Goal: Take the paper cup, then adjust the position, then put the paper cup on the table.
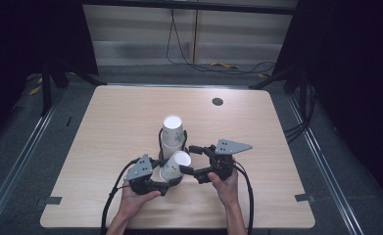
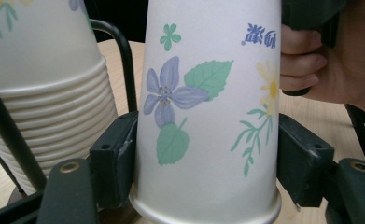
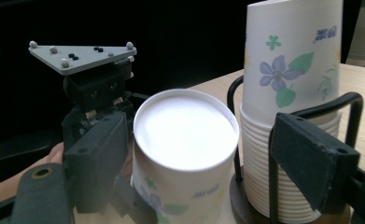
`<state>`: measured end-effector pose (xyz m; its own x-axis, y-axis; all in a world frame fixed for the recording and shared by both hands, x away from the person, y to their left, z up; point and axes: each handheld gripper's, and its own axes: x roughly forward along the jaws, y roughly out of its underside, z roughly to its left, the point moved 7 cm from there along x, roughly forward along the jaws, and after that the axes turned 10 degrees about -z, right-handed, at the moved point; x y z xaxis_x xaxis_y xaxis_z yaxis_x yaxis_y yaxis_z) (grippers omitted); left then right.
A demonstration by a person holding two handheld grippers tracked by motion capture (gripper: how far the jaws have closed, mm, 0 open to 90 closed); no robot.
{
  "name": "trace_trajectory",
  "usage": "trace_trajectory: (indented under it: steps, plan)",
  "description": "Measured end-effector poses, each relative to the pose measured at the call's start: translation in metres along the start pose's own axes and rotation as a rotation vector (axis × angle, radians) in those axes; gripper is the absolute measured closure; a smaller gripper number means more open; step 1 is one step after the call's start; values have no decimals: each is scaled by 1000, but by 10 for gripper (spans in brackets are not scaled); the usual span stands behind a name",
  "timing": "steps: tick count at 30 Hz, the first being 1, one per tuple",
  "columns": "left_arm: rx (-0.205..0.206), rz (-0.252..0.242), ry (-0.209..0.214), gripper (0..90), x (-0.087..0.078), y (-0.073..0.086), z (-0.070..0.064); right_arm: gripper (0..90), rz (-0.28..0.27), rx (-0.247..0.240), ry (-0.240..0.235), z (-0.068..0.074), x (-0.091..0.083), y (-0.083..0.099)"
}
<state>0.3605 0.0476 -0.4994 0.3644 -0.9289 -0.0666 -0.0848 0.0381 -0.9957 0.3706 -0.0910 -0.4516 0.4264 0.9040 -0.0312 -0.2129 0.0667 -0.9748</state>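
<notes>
Clamping left gripper (image 1: pixel 172 182) jaws on inverted paper cup (image 1: pixel 174 166), base tilting toward spread-jawed right gripper (image 1: pixel 195 160) beside stack (image 1: pixel 172 134).

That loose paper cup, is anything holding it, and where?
The left gripper clamps the upside-down paper cup by its sides near the rim. The right gripper is open.

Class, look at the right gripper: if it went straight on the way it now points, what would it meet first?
Probably the upside-down paper cup sitting between the right gripper's open jaws, held by the left gripper. The cup stack in its wire holder stands just beside that line; depth is hard to judge.
</notes>
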Motion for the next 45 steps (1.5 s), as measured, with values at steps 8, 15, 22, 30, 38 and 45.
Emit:
trace_trajectory:
  steps: [8,15,22,30,38,45]
  plan:
    - [22,43,18,302,3,-2,4,146,8,-6,5,-3,-5,1]
    - [39,92,26,302,-1,0,6,134,24,-15,13,-4,-9,4]
    - [52,142,34,302,-5,2,10,143,41,-23,25,-4,-13,5]
    - [55,200,44,300,-6,7,12,161,74,-30,52,-6,-17,12]
    - [97,267,78,298,-2,4,8,162,114,-42,54,-8,-22,17]
    - [128,332,92,297,-2,5,8,190,170,-49,50,-8,-25,21]
